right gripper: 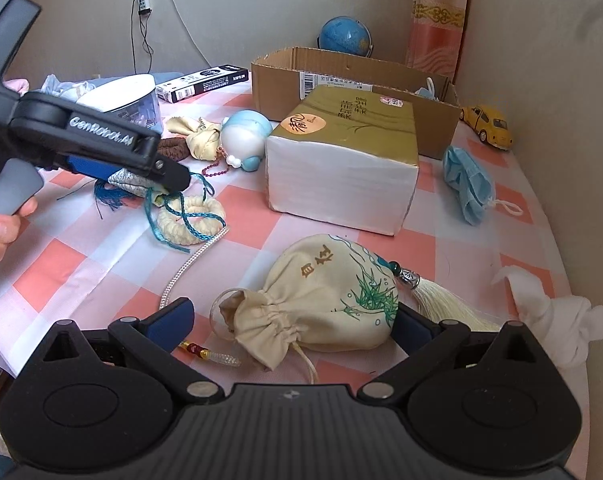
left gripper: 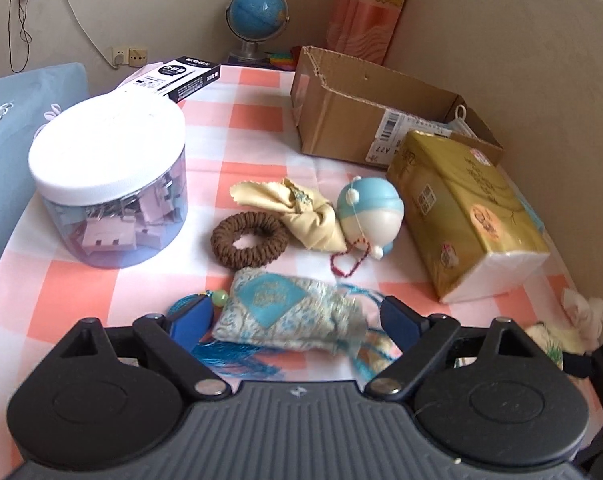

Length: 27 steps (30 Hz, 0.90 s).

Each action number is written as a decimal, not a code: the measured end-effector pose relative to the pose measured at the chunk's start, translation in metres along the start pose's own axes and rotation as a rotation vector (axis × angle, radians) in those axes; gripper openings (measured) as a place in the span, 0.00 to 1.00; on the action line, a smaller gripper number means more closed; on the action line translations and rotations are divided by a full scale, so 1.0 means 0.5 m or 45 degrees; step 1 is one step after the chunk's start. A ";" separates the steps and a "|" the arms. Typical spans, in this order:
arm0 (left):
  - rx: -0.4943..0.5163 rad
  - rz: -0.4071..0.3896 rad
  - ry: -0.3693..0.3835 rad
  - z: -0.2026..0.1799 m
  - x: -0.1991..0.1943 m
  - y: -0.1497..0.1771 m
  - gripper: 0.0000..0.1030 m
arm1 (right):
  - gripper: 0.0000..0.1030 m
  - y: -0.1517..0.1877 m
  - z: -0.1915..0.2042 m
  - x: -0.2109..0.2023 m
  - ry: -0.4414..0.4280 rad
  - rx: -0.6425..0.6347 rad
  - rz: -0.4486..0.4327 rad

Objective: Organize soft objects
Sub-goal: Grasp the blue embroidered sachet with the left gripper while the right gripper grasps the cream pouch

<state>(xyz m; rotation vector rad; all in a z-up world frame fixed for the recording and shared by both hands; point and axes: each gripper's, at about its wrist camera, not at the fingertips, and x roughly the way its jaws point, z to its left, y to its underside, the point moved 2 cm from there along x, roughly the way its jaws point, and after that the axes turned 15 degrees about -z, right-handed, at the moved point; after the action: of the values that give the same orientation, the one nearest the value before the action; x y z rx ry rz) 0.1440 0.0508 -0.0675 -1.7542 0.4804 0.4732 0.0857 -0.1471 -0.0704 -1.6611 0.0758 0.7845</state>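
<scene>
Left gripper (left gripper: 295,320): jaws wide apart, astride a blue-and-white brocade sachet (left gripper: 289,314) with turquoise tassel cords; sachet between the pads, contact with either pad not discernible. From the right wrist view, same gripper (right gripper: 169,178) low over the sachet (right gripper: 127,180), turquoise cord looped just past the jaw tips.

Beyond the left jaws: brown braided hair tie (left gripper: 248,240); knotted cream cloth (left gripper: 301,210) just beside it; blue-and-white egg-shaped toy (left gripper: 369,214) touching the cloth, red bead string trailing below. Ahead and left of the jaws: clear jar of binder clips (left gripper: 109,184), white lid. Ahead and right: gold tissue pack (left gripper: 465,216); behind it, open cardboard box (left gripper: 365,112). Far beyond: blue globe (left gripper: 257,12).

Right gripper (right gripper: 293,320): jaws wide apart, cream drawstring pouch (right gripper: 321,300) lying between them on the checked table (right gripper: 81,264); gathered neck toward the left pad, printed green grass toward the right pad, which appears to touch the fabric. White tassel (right gripper: 449,300) extending past the right pad. Cream braided hair tie (right gripper: 193,216) ahead and left of the jaws. Blue face mask (right gripper: 469,184) ahead and right, well apart. White knotted cloth (right gripper: 557,316) just outside the right pad. Yellow toy car (right gripper: 487,124) far ahead right, beside the box.
</scene>
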 end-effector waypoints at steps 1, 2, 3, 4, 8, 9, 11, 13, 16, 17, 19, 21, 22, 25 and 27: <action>0.008 0.001 -0.005 -0.002 0.003 -0.001 0.87 | 1.00 0.000 0.000 0.000 0.000 0.000 0.000; 0.019 0.002 -0.009 -0.004 0.004 -0.001 0.87 | 1.00 0.000 0.000 -0.001 0.001 0.001 0.000; 0.039 0.003 -0.006 -0.006 0.004 0.001 0.87 | 1.00 0.001 0.000 -0.001 0.003 0.001 0.000; 0.066 0.003 -0.013 -0.005 0.002 0.004 0.87 | 1.00 0.001 0.000 -0.001 0.004 0.002 -0.002; 0.162 -0.015 -0.065 0.005 -0.009 0.014 0.81 | 1.00 0.003 0.002 -0.003 0.009 0.003 -0.012; 0.163 -0.018 -0.067 0.006 -0.010 0.015 0.81 | 1.00 0.004 0.002 -0.003 0.009 0.003 -0.016; 0.155 -0.023 -0.072 0.006 -0.009 0.014 0.80 | 1.00 0.005 0.002 -0.004 0.008 0.002 -0.022; 0.165 -0.037 -0.072 0.001 -0.006 0.013 0.77 | 1.00 0.005 0.001 -0.005 -0.002 -0.003 -0.023; 0.183 -0.046 -0.074 -0.005 -0.003 0.015 0.77 | 1.00 0.006 -0.002 -0.007 -0.027 -0.016 -0.018; 0.187 -0.049 -0.076 -0.005 -0.003 0.016 0.77 | 1.00 0.005 -0.004 -0.007 -0.039 -0.022 -0.014; 0.198 -0.053 -0.071 -0.005 -0.004 0.018 0.77 | 1.00 0.003 -0.007 -0.006 -0.074 -0.042 -0.003; 0.198 -0.056 -0.066 -0.004 -0.005 0.018 0.77 | 1.00 0.001 -0.011 -0.002 -0.115 -0.066 0.009; 0.199 -0.057 -0.064 -0.004 -0.005 0.019 0.77 | 1.00 -0.002 -0.014 0.000 -0.135 -0.078 0.023; 0.206 -0.062 -0.064 -0.005 -0.006 0.020 0.77 | 1.00 -0.013 -0.021 0.007 -0.184 -0.111 0.083; 0.206 -0.066 -0.065 -0.005 -0.006 0.021 0.77 | 1.00 -0.020 -0.026 0.008 -0.199 -0.111 0.116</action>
<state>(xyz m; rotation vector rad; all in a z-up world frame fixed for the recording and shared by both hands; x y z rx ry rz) 0.1358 0.0463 -0.0738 -1.5920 0.4241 0.4291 0.0991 -0.1548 -0.0635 -1.6820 0.0078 0.9968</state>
